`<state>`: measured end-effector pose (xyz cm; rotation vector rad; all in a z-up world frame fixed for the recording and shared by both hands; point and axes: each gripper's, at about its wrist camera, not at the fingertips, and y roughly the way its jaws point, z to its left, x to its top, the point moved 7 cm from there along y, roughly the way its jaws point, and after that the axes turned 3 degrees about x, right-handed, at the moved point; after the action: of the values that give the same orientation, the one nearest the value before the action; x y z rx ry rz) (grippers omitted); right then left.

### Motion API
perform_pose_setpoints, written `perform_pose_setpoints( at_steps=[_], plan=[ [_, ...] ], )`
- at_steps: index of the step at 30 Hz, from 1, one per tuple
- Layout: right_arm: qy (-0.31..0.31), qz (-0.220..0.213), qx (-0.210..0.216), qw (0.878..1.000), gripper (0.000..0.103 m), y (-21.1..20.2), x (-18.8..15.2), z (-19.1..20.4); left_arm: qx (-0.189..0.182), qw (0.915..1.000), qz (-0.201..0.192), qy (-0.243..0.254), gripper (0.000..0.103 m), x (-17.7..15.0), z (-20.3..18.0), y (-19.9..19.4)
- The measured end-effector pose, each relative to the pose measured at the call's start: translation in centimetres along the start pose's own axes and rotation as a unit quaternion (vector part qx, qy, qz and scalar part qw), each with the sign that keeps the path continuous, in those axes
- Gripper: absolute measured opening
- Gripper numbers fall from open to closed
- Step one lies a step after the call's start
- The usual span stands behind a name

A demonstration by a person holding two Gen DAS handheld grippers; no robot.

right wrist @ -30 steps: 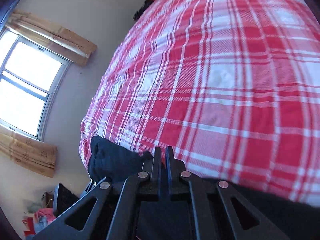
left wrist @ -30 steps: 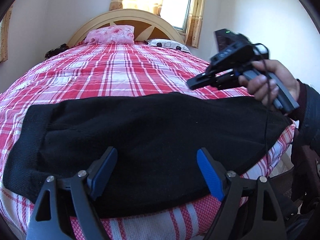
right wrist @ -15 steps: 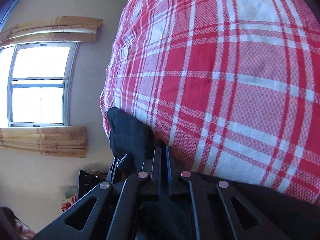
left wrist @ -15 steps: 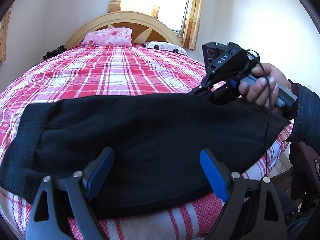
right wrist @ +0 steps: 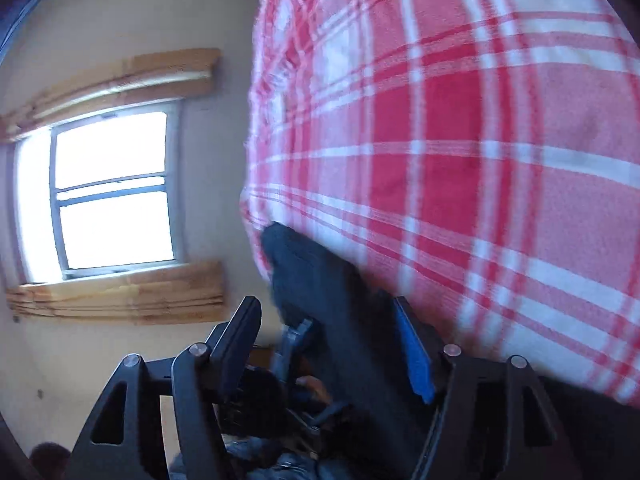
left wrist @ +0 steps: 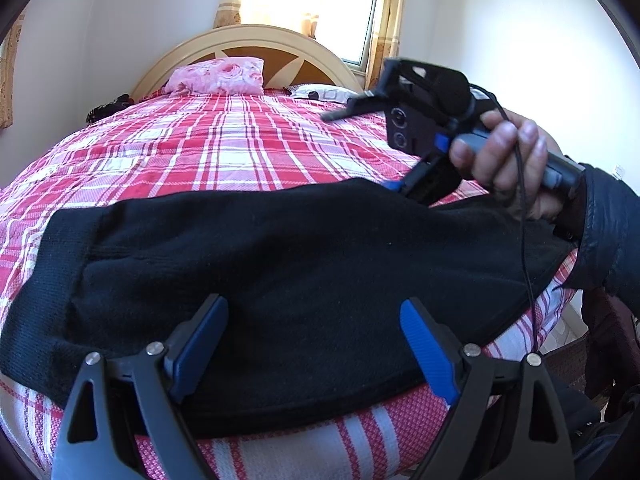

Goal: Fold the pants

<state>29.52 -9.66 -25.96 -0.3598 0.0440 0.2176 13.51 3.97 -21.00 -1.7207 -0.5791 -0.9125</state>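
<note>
Left gripper [left wrist: 314, 344] wide open over black pants [left wrist: 280, 264]; right gripper [right wrist: 334, 344] open, tilted, raised above bed [left wrist: 240, 148].

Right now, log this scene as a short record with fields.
surface: bed with red plaid cover
garment: black pants lying flat across the bed's near edge
left gripper: jaws open, over the pants, holding nothing
right gripper: jaws open, at the pants' far edge
right hand: holds that gripper by its handle
pillow: pink, at the headboard
</note>
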Motion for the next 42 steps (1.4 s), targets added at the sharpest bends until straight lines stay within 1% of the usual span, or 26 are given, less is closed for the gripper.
perform_pose_setpoints(
  at_steps=[4,6,7,9,11,13,14,15,16,18,19,20,21,22,23,24,26,27,29,30,31,32,36,38,40,42],
  plan=[
    [-0.014,-0.038,0.066,0.997,0.068,1.0,1.1,1.5,-0.001,1.0,-0.001,0.0,0.091,0.0,0.1,0.0],
    [-0.015,-0.048,0.099,0.994,0.068,0.9,1.2,2.4,-0.002,1.0,-0.001,0.0,0.091,0.0,0.1,0.0],
    [-0.022,-0.048,0.097,0.994,0.068,0.3,0.7,2.7,-0.002,1.0,-0.001,0.0,0.091,0.0,0.1,0.0],
    [-0.036,-0.064,0.05,0.996,0.068,-0.2,0.6,2.7,-0.003,1.0,-0.002,0.0,0.092,0.0,0.1,0.0],
    [-0.049,-0.076,-0.02,0.996,0.066,-1.1,0.2,2.2,-0.002,1.0,-0.003,0.003,0.093,-0.1,0.0,0.0],
    [-0.05,-0.1,-0.093,0.989,0.055,-2.3,0.3,1.1,0.002,1.0,-0.003,0.009,0.093,-0.1,-0.1,0.1],
    [-0.047,-0.102,-0.124,0.986,0.041,-2.8,0.3,0.4,0.003,0.9999,-0.003,0.01,0.093,-0.1,-0.1,0.1],
    [-0.04,-0.102,-0.142,0.984,0.032,-3.2,0.3,-0.3,0.003,1.0,-0.003,0.009,0.093,-0.1,-0.1,0.1],
    [-0.034,-0.096,-0.157,0.982,0.029,-3.0,0.2,-0.9,0.002,1.0,-0.003,0.008,0.093,-0.1,0.0,0.1],
    [-0.048,-0.071,-0.182,0.98,0.027,-2.3,-0.5,-1.6,0.002,1.0,-0.003,0.008,0.093,-0.1,0.0,0.1],
    [-0.067,-0.059,-0.192,0.977,0.027,-1.7,-1.0,-1.4,0.002,1.0,-0.003,0.009,0.093,-0.1,0.0,0.1],
    [-0.098,-0.055,-0.214,0.97,0.027,-1.2,-1.5,-0.7,0.003,0.9999,-0.003,0.01,0.093,-0.1,0.0,0.1],
    [-0.13,-0.053,-0.24,0.961,0.027,-0.8,-2.0,0.0,0.003,0.9999,-0.004,0.01,0.094,-0.1,0.1,0.1],
    [-0.169,-0.045,-0.265,0.948,0.027,-0.3,-2.7,0.7,0.003,0.9999,-0.004,0.01,0.094,-0.2,0.1,0.1],
    [-0.195,-0.036,-0.28,0.939,0.027,0.4,-3.2,1.0,0.003,0.9999,-0.004,0.011,0.094,-0.2,0.1,0.2],
    [-0.223,-0.022,-0.301,0.927,0.027,1.2,-3.9,1.2,0.003,0.9999,-0.004,0.012,0.094,-0.3,0.0,0.2],
    [-0.253,-0.02,-0.321,0.912,0.027,1.8,-4.4,1.5,0.003,0.9999,-0.004,0.012,0.094,-0.3,0.0,0.2],
    [-0.257,-0.023,-0.322,0.911,0.027,1.7,-4.3,1.5,0.003,0.9999,-0.004,0.012,0.094,-0.2,0.1,0.2],
    [-0.28,-0.033,-0.331,0.9,0.027,1.2,-4.4,1.7,0.003,0.9999,-0.004,0.012,0.094,-0.2,0.0,0.2],
    [-0.293,-0.038,-0.337,0.894,0.027,1.2,-4.5,2.1,0.003,0.9999,-0.004,0.013,0.094,-0.2,0.0,0.2],
    [-0.311,-0.045,-0.347,0.884,0.027,1.2,-4.7,2.5,0.003,0.9999,-0.005,0.012,0.094,-0.3,0.0,0.2],
    [-0.319,-0.046,-0.349,0.88,0.027,0.8,-4.9,2.2,0.002,0.9999,-0.005,0.012,0.094,-0.2,0.0,0.2],
    [-0.384,-0.035,-0.379,0.841,0.027,2.2,-6.3,3.1,0.004,0.9999,-0.006,0.014,0.094,-0.3,-0.1,0.1],
    [-0.397,-0.023,-0.39,0.831,0.027,2.9,-6.5,3.1,0.004,0.9999,-0.006,0.013,0.094,-0.3,-0.1,0.2],
    [-0.402,-0.018,-0.387,0.83,0.027,3.7,-6.3,3.2,0.004,0.9999,-0.006,0.014,0.094,-0.3,-0.2,0.2],
    [-0.417,-0.02,-0.39,0.821,0.027,4.2,-6.1,3.4,0.004,0.9999,-0.007,0.014,0.094,-0.4,-0.1,0.1]
  ],
)
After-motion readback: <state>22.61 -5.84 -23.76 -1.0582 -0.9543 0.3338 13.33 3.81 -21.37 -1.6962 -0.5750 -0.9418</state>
